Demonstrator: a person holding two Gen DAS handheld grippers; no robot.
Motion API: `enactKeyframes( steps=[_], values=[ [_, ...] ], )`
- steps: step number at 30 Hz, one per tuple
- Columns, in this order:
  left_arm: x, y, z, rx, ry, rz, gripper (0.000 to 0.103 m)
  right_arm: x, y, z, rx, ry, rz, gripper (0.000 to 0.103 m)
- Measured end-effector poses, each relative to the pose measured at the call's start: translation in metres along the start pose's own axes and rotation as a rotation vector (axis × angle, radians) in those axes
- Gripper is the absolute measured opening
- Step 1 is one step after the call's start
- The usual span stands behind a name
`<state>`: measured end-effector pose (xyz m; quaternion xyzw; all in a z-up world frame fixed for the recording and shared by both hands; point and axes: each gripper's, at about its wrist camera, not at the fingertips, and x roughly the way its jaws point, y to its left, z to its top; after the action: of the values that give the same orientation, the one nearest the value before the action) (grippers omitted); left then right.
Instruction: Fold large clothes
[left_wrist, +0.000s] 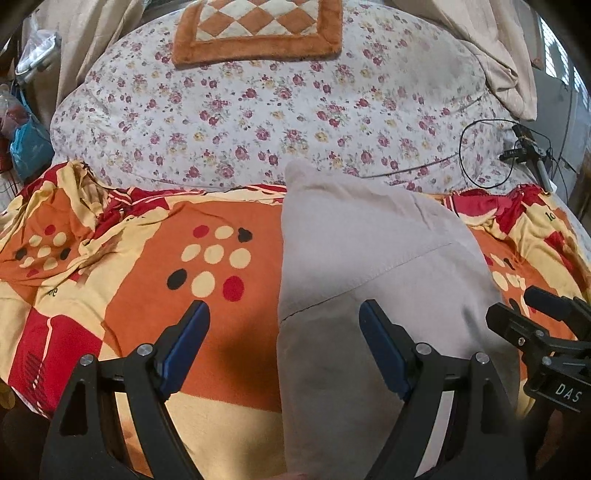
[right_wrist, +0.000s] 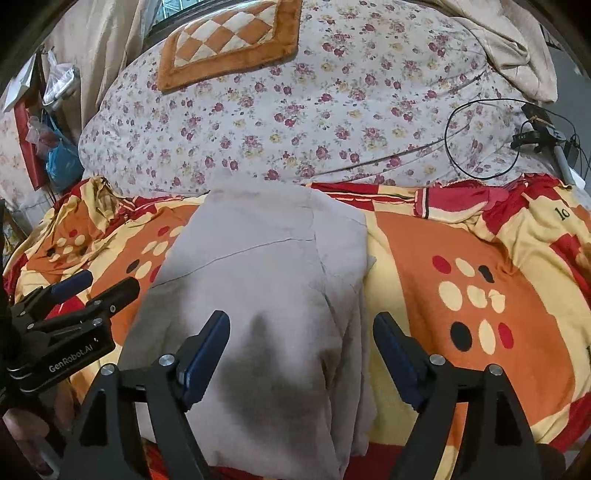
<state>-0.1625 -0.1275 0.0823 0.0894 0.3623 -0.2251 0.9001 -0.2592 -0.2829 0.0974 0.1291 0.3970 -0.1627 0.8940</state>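
Pale grey-beige folded cloth garment (right_wrist: 266, 295) lies lengthwise on orange-red-cream patterned bedsheet (right_wrist: 461, 258), below floral quilt (right_wrist: 314, 110). Left gripper (left_wrist: 284, 325) and right gripper (right_wrist: 301, 334) both wide, empty, above garment's near end. Judged: fold released; next, regrasp near edge for crosswise fold.

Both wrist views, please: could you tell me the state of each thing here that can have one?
Grey garment: folded into a long strip, lying on the bedspread, not held.
Bedspread: spread out, rumpled at the far edge.
Floral quilt: bunched in a mound behind.
Checked cushion: lying on the quilt.
Black cable: looped loosely on the quilt.
Left gripper: open, empty.
Right gripper: open, empty.
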Motion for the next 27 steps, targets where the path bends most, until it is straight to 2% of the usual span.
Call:
enactKeyframes(
  steps=[27],
  values=[
    [0.017,0.0,-0.007,0.002,0.045,0.005,0.083,0.019,0.006,-0.001,-0.003,0.041,0.002,0.082]
  ],
)
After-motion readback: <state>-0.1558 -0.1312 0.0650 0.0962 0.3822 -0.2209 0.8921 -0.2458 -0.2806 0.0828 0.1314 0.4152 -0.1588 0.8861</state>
